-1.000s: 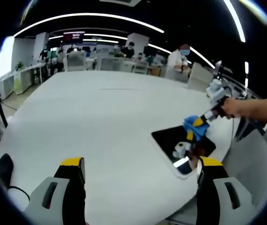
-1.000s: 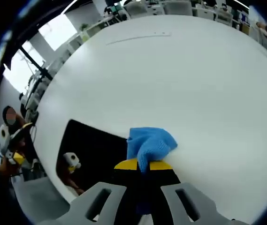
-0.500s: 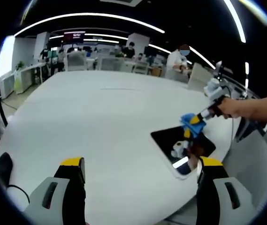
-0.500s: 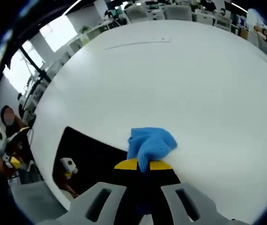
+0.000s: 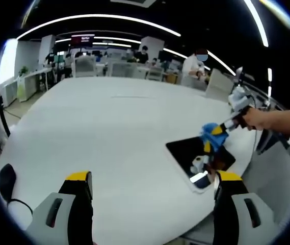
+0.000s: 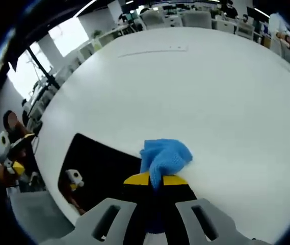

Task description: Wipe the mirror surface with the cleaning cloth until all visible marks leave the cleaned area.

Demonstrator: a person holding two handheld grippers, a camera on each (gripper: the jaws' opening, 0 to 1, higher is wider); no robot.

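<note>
Cloth [image 6: 164, 155] was what the right claw [image 6: 155, 179] had clamped between its yellow-tipped jaws, a bunched blue wad sticking out ahead of them. From the right gripper view the mirror [image 6: 101, 166] lay flat on the white table [image 6: 195, 92], a dark slab near the table's edge, and it lay to the left of the cloth: the wad sat at the mirror's far right border, partly over the glass and partly over bare table. The mirror's long axis ran away to the lower left in that view, so I judged the coming stroke had to pull the cloth leftward and back along that axis to cover the unwiped glass.

Seen from the left gripper view, the same right claw [image 5: 212, 137] came in from the right with a person's hand [image 5: 267, 118] behind it, and the cloth [image 5: 210, 133] pressed at the far corner of the mirror [image 5: 193, 153]. Reflections of the gripper showed in the glass; whether any marks remained I could not tell, the surface being too dark and small.

The left claw [image 5: 152, 191] hung with its jaws wide apart, holding nothing, low over the near side of the table and well apart from the mirror. The right arm was plainly the nearer one, and I judged it the one to carry on the wiping.
</note>
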